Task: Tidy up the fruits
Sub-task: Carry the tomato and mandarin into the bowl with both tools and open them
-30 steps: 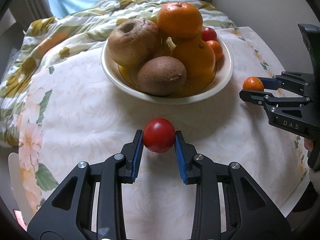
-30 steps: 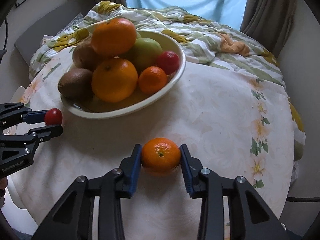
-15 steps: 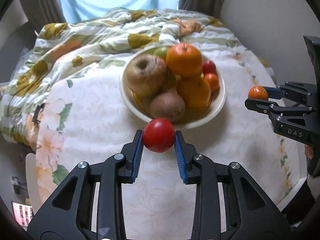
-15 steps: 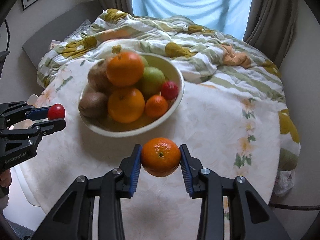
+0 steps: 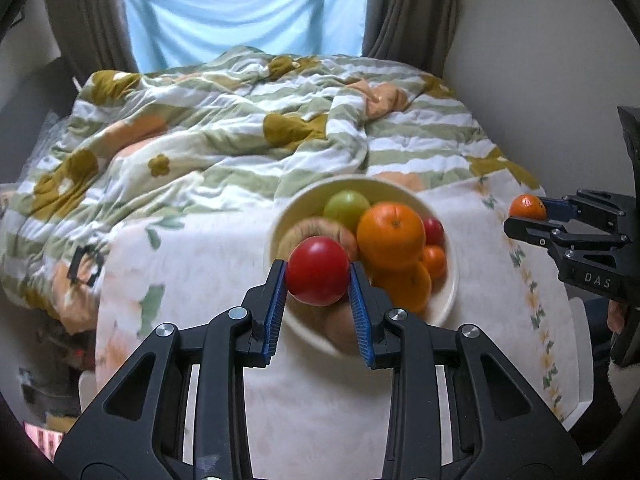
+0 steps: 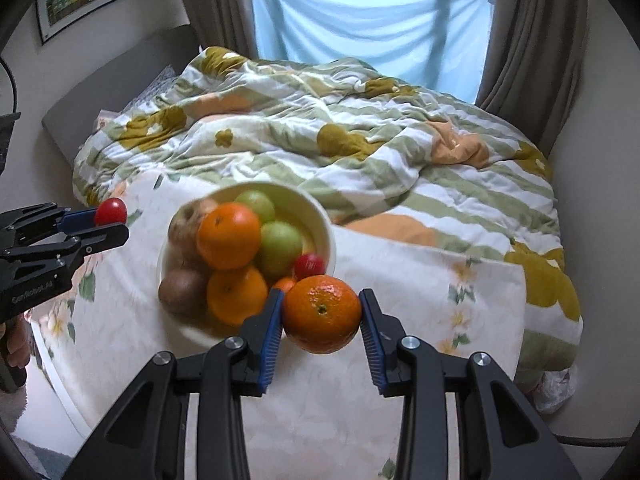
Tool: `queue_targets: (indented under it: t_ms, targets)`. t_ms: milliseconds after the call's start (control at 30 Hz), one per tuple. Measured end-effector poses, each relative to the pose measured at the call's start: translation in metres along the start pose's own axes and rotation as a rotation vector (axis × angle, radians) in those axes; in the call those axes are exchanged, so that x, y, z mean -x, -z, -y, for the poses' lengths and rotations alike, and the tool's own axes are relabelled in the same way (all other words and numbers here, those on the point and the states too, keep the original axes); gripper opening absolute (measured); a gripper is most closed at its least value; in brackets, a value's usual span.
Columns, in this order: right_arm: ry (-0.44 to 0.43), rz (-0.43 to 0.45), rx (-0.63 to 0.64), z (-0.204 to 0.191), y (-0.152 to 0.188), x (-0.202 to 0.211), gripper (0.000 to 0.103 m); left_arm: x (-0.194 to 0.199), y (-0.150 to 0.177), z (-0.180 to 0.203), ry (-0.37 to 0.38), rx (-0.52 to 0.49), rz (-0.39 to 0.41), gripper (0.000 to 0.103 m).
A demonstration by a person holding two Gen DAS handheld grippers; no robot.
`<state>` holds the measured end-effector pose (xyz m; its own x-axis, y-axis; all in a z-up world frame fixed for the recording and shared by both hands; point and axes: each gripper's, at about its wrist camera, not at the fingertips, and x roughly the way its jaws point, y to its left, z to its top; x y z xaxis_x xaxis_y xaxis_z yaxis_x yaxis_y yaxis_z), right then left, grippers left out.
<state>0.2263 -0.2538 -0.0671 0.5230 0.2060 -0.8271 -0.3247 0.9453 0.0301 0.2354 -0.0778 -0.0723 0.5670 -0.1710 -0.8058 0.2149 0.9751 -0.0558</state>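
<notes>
Red and round, the tomato [image 5: 318, 271] sits clamped between the blue pads of the left gripper [image 5: 318, 280], held in the air over the near side of the bowl [image 5: 450, 292]; being nearly a ball, it shows no clear long axis. The right gripper [image 6: 322, 314] squeezes a tangerine [image 6: 322, 314] the same way, its stem dimple facing the camera, raised just in front of the bowl's right rim. The bowl stands on a flowered tablecloth [image 6: 420, 300] and holds oranges, green apples, a kiwi and small red fruit, all blurred. The tomato and pads hide the fruit at the bowl's near side in the left view. A rumpled striped quilt [image 6: 340, 140] lies behind.
</notes>
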Motion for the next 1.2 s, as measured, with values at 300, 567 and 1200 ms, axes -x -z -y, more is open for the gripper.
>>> queue_targets:
  t_ms: [300,567,1200]
  targets:
    - [0.031,-0.008,-0.101,0.009,-0.035,-0.034,0.035,-0.062,-0.047,-0.025,0.087,-0.07,-0.062,0.037]
    - [0.036,-0.015,-0.194,0.013,-0.047,-0.065,0.035,-0.118,-0.061,-0.032,0.168,-0.123,-0.156,0.037]
    - [0.057,-0.039,-0.238,0.015,-0.061,-0.082,0.035,-0.125,-0.069,-0.04,0.171,-0.22,-0.157,0.038]
